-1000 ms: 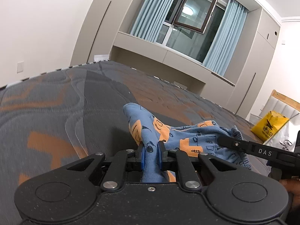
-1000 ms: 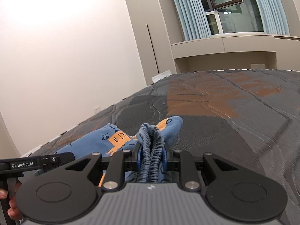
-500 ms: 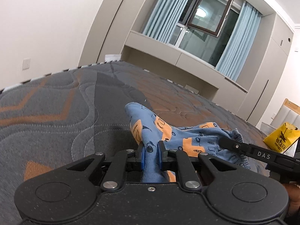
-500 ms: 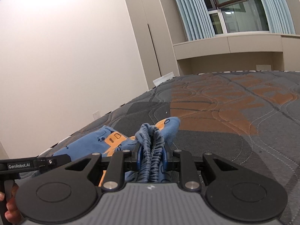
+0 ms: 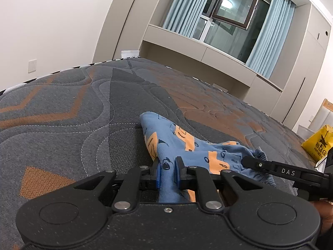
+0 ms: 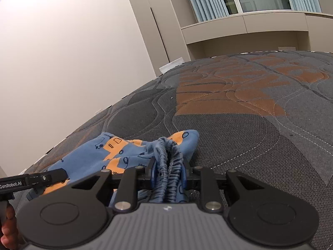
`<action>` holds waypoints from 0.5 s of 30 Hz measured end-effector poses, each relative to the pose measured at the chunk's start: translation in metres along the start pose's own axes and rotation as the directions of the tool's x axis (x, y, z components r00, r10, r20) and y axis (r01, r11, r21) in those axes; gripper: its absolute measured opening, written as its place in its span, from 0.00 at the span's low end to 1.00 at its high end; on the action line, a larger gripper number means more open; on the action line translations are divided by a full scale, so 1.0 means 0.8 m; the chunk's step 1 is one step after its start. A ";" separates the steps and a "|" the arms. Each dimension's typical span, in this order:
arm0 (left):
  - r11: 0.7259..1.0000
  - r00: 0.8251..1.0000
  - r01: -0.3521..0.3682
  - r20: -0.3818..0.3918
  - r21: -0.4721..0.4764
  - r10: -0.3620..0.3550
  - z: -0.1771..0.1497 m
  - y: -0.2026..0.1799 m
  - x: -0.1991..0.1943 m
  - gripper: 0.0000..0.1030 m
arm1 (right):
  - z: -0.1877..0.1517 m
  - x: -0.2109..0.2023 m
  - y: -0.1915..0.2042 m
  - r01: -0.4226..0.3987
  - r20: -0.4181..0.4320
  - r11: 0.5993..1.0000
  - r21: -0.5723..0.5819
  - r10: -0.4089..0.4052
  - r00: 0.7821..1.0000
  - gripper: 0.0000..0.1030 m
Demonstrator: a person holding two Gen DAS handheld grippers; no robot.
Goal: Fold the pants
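Left wrist view: the left gripper (image 5: 167,167) has its fingers closed on a pinch of blue fabric of the pants (image 5: 183,143), which lie bunched on the mattress (image 5: 83,108) near its near edge. The pants are blue with orange patches and dark line drawings. One end reaches out flat onto the grey and orange quilting. The right gripper (image 5: 245,160) comes in from the right, its tip at the ruffled waistband (image 5: 260,154). A yellow bag (image 5: 318,145) sits beyond the mattress's right edge. A window (image 5: 235,2) with blue curtains (image 5: 268,35) stands behind.

Right wrist view: the right gripper (image 6: 168,173) has its fingers clamped on the gathered elastic waistband (image 6: 168,156). The pants (image 6: 116,154) spread leftward on the mattress (image 6: 249,125), towards its left edge. The left gripper (image 6: 62,174) enters from the left, its tip on the fabric. A hand (image 6: 7,229) shows at the lower left corner.
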State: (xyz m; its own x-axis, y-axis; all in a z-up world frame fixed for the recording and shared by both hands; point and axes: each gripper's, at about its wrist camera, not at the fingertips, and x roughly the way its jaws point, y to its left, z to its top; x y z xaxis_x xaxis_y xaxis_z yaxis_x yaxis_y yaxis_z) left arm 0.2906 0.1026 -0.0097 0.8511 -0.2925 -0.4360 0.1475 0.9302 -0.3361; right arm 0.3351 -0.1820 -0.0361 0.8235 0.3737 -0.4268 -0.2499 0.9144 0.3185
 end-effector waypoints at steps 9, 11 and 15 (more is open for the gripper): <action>1.000 1.000 -0.014 0.001 0.016 0.014 -0.002 -0.004 0.001 0.16 | 0.001 0.002 0.004 0.018 -0.004 1.000 -0.011 -0.018 1.000 0.27; 1.000 1.000 -0.015 0.000 0.016 0.015 -0.003 -0.005 0.001 0.17 | 0.000 0.002 0.003 0.023 -0.004 1.000 -0.013 -0.023 1.000 0.28; 1.000 1.000 -0.017 -0.005 0.012 0.017 -0.003 -0.004 0.002 0.17 | -0.001 0.003 0.003 0.026 -0.005 1.000 -0.013 -0.026 1.000 0.29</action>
State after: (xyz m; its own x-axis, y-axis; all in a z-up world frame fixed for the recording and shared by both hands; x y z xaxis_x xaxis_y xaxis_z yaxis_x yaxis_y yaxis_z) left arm 0.2903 0.0989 -0.0111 0.8511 -0.2773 -0.4458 0.1386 0.9377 -0.3186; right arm 0.3359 -0.1785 -0.0369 0.8274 0.3504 -0.4389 -0.2347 0.9257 0.2967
